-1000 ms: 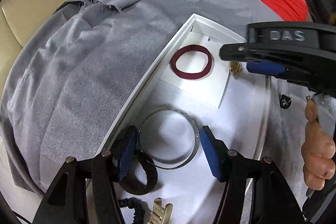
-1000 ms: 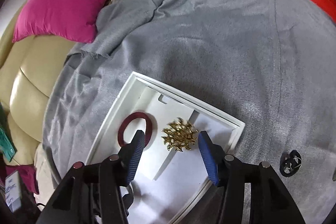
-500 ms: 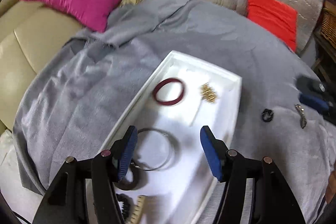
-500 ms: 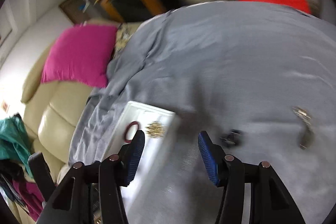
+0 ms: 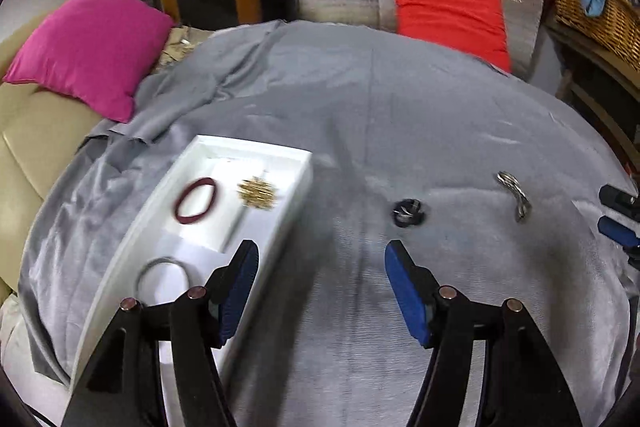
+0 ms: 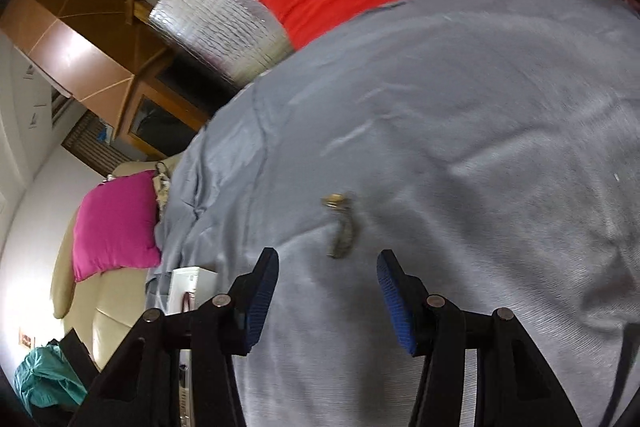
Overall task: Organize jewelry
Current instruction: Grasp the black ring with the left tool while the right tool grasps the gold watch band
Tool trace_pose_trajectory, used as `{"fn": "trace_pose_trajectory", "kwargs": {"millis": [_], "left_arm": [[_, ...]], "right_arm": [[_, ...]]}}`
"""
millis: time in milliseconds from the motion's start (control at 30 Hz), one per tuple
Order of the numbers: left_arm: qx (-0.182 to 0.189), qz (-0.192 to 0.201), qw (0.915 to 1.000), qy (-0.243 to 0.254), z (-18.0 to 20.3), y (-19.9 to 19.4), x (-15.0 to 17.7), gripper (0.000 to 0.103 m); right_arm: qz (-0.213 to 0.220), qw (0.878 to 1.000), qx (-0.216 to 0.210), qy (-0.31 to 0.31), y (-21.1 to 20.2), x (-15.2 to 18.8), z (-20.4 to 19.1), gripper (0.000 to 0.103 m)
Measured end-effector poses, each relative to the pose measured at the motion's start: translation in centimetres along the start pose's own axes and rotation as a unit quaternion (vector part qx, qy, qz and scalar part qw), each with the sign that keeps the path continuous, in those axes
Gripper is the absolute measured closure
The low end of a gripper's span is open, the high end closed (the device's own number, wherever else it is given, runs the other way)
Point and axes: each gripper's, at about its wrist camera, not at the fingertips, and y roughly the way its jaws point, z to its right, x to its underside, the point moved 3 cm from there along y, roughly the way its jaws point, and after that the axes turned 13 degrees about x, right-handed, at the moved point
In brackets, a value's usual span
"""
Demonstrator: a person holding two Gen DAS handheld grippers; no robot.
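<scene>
A white jewelry tray (image 5: 298, 183) lies on the grey cloth at the left. It holds a dark red band (image 5: 195, 201), a gold brooch (image 5: 257, 192) and a silver bangle (image 5: 162, 267). A small black piece (image 5: 407, 213) and a silver pendant (image 5: 514, 194) lie on the cloth to the right of it. My left gripper (image 5: 320, 287) is open and empty above the cloth beside the tray. My right gripper (image 6: 326, 301) is open and empty, with the silver pendant (image 6: 340, 227) just ahead of its fingertips. The right gripper's tips show at the left wrist view's right edge (image 5: 618, 215).
The grey cloth (image 5: 400, 115) covers a round surface. A pink cushion (image 5: 88, 47) lies on a beige sofa (image 5: 28, 151) at the left. A red cushion (image 5: 450, 15) leans on silver foil at the back. A wicker basket (image 5: 592, 15) stands at the far right.
Both grippers have pulled back and up from the tray. The right gripper swung right, off the gold brooch, and now faces the silver pendant. The left gripper shifted right, off the tray.
</scene>
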Motion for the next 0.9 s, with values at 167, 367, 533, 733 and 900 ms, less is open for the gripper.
{"fn": "trace_pose_trajectory", "kwargs": {"millis": [167, 367, 533, 733, 900], "left_arm": [[-0.006, -0.015, 0.9998, 0.005, 1.5, 1.8, 0.0, 0.036], [-0.014, -0.026, 0.9995, 0.012, 2.4, 3.2, -0.1, 0.037], [-0.017, -0.035, 0.9992, 0.011, 2.5, 3.9, -0.2, 0.036], [-0.013, -0.049, 0.9987, 0.004, 2.0, 5.0, -0.3, 0.036], [0.0, -0.059, 0.9982, 0.002, 2.0, 6.2, -0.6, 0.036]], "right_arm": [[-0.016, 1.0, 0.001, 0.003, 1.3, -0.3, 1.5, 0.048], [-0.024, 1.0, -0.004, -0.007, 2.1, -0.2, 1.2, 0.048], [-0.029, 0.999, -0.004, -0.021, 2.5, 0.4, 0.7, 0.048], [-0.032, 0.999, 0.006, -0.027, 4.1, 0.7, -0.3, 0.052], [-0.044, 0.999, 0.021, -0.021, 6.8, 0.3, -1.4, 0.054]]}}
